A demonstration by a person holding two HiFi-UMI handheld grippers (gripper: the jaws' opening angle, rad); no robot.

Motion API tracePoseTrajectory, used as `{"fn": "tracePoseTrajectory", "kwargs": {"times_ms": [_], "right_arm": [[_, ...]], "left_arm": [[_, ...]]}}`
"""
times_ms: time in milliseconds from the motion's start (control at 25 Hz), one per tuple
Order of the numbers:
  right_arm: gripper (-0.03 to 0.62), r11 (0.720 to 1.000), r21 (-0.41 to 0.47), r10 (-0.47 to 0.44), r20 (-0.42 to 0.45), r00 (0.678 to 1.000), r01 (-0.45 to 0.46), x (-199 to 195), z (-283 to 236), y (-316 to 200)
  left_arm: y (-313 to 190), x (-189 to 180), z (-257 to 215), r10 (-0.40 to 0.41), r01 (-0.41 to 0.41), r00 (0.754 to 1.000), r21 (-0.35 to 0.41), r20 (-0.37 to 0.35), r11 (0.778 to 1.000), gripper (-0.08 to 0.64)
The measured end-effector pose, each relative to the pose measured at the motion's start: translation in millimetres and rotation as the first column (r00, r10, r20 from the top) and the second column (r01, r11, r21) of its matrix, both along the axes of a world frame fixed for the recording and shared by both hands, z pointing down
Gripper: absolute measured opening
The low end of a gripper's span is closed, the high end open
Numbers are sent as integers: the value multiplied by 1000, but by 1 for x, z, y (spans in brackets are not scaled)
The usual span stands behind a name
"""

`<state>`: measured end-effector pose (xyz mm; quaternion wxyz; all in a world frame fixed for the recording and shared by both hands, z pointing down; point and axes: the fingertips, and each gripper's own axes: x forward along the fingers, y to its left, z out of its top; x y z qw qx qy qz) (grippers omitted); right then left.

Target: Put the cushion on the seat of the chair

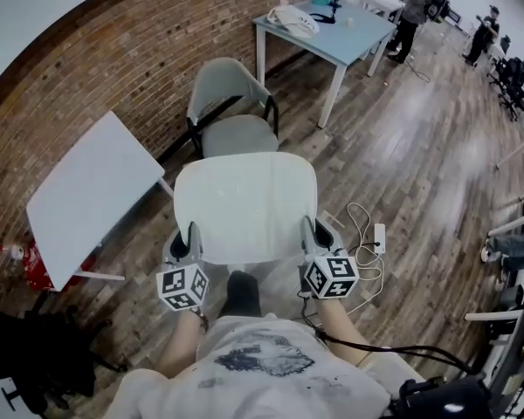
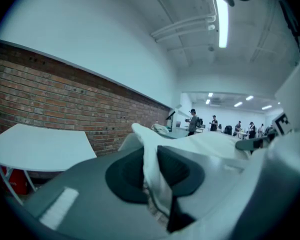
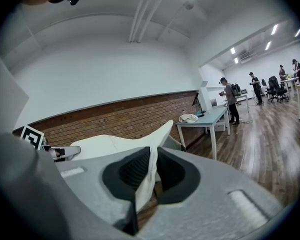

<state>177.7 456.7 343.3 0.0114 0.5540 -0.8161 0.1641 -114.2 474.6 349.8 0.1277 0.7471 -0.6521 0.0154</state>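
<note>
I hold a pale, square cushion [image 1: 244, 203] flat in the air between both grippers. My left gripper [image 1: 190, 244] is shut on its near left corner, and the white fabric [image 2: 151, 169] is pinched between the dark pads. My right gripper [image 1: 315, 236] is shut on the near right corner, where the cushion edge [image 3: 149, 176] runs up between the pads. Just beyond the cushion stands the grey chair [image 1: 231, 103], its seat [image 1: 238, 134] bare and partly hidden by the cushion's far edge.
A white table [image 1: 92, 195] stands left by the brick wall. A light blue table [image 1: 327, 31] with a white object is farther back. A cable and power strip [image 1: 373, 238] lie on the wooden floor to the right. People stand far off.
</note>
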Motion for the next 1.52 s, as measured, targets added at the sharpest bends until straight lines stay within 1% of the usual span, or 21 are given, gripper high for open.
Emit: {"fn": "tracePoseTrajectory", "kwargs": {"times_ms": [280, 600, 800, 1200, 1360, 1520], "right_arm": [[37, 1000, -22, 3, -26, 1000, -3, -40, 11, -97], [37, 998, -58, 16, -45, 999, -18, -93, 24, -208], [37, 998, -54, 27, -47, 999, -29, -119, 17, -257], [37, 998, -48, 42, -60, 997, -45, -129, 12, -306], [37, 999, -45, 28, -57, 998, -30, -129, 15, -335], [37, 998, -59, 8, -54, 998, -11, -124, 24, -371]], "left_arm": [[-101, -35, 12, 11, -12, 1000, -17, -10, 1000, 49], [-210, -93, 23, 22, -23, 999, -47, -23, 999, 49], [-261, -119, 22, 33, -35, 999, -49, -31, 998, 49], [-313, -129, 17, 47, -48, 997, -29, -58, 998, 49], [-336, -130, 16, 34, -35, 998, -22, -48, 999, 49], [-364, -127, 22, 10, -12, 999, -36, -43, 999, 49]]}}
